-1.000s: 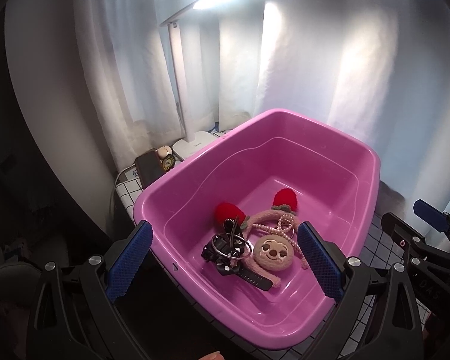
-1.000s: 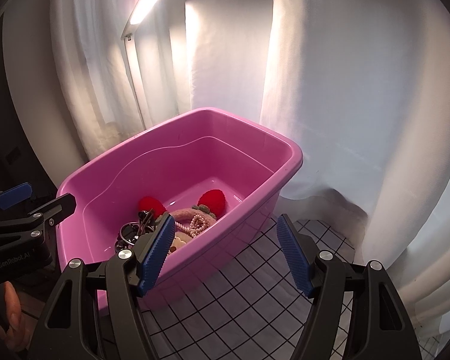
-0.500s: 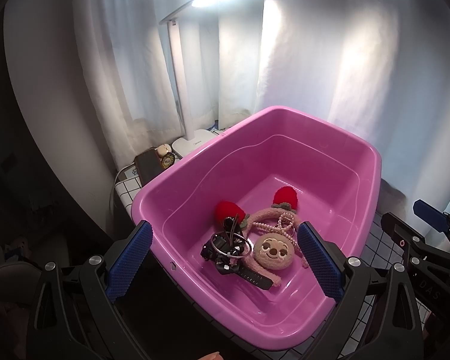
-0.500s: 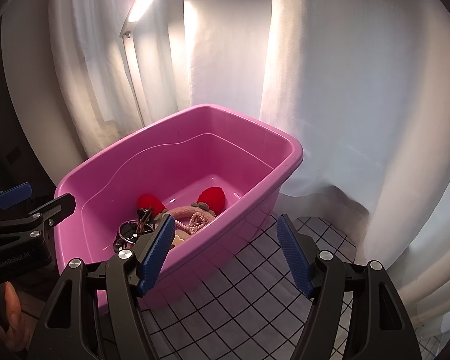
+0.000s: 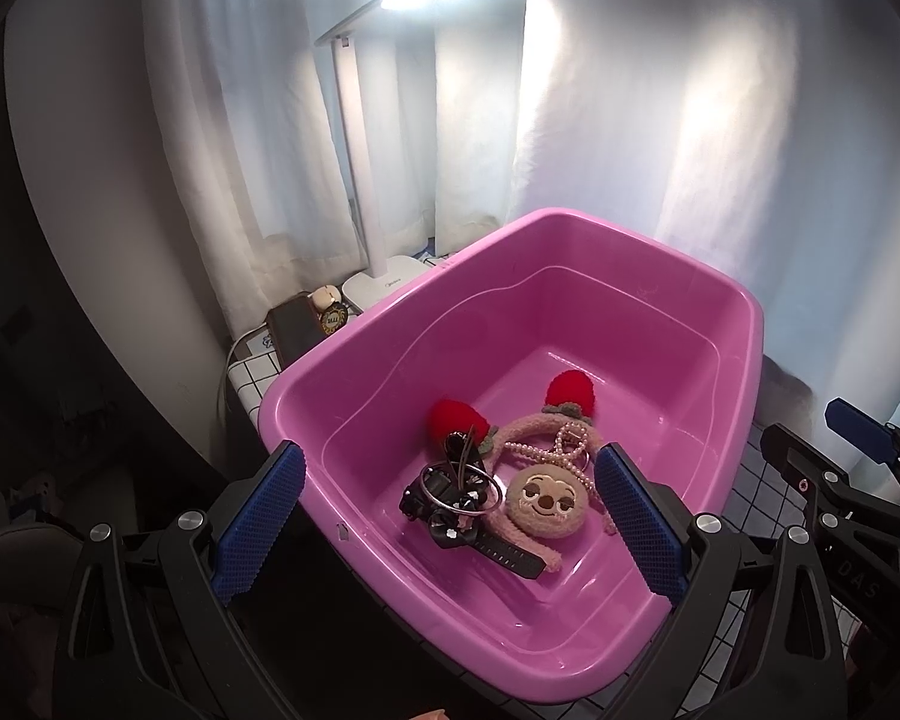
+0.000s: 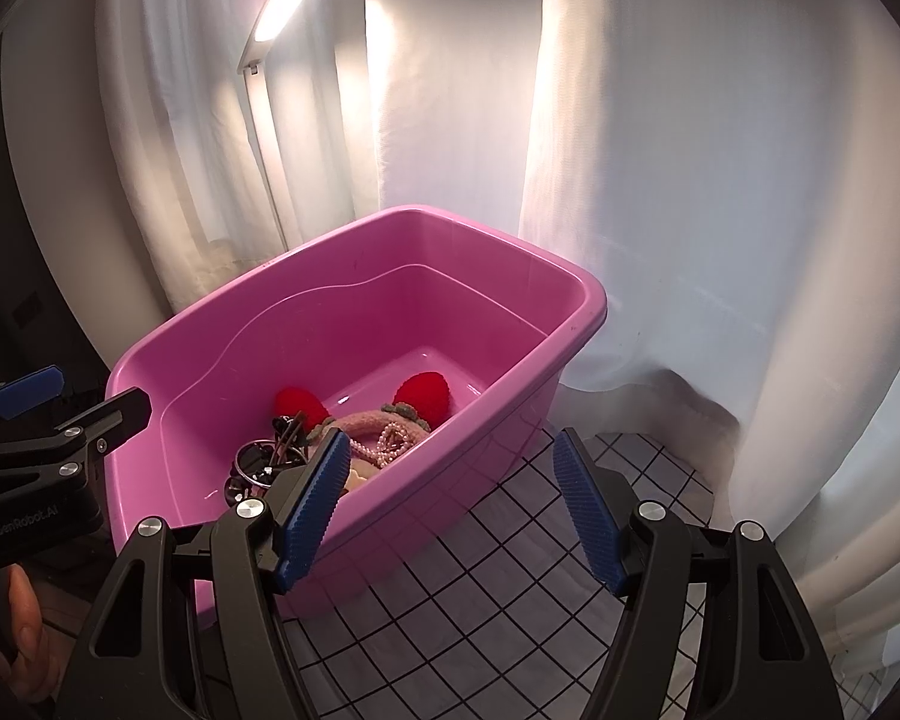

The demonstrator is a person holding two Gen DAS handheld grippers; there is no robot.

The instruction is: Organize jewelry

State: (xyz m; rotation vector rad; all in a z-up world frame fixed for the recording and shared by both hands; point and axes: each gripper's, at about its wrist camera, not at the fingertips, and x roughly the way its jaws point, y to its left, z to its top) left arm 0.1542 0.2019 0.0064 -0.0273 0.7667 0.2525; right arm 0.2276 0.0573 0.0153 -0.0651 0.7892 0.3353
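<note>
A pink plastic tub (image 5: 630, 324) stands on a tiled table top. On its floor lies a plush headband with a sloth face (image 5: 546, 501) and red strawberry ears (image 5: 456, 420). A pearl necklace (image 5: 561, 444) is draped over the headband. Metal rings (image 5: 459, 486) and a black watch (image 5: 498, 549) lie beside it. My left gripper (image 5: 450, 516) hovers open above the tub's near left corner, holding nothing. In the right wrist view the tub (image 6: 390, 324) sits to the left. My right gripper (image 6: 450, 507) is open and empty over the tub's right wall and the tiles.
A white desk lamp (image 5: 384, 276) and a small dark box (image 5: 297, 324) stand behind the tub's left corner. White curtains (image 5: 630, 120) hang close behind. Black-lined white tiles (image 6: 510, 570) lie to the tub's right. A person's finger (image 6: 24, 618) shows under the left gripper.
</note>
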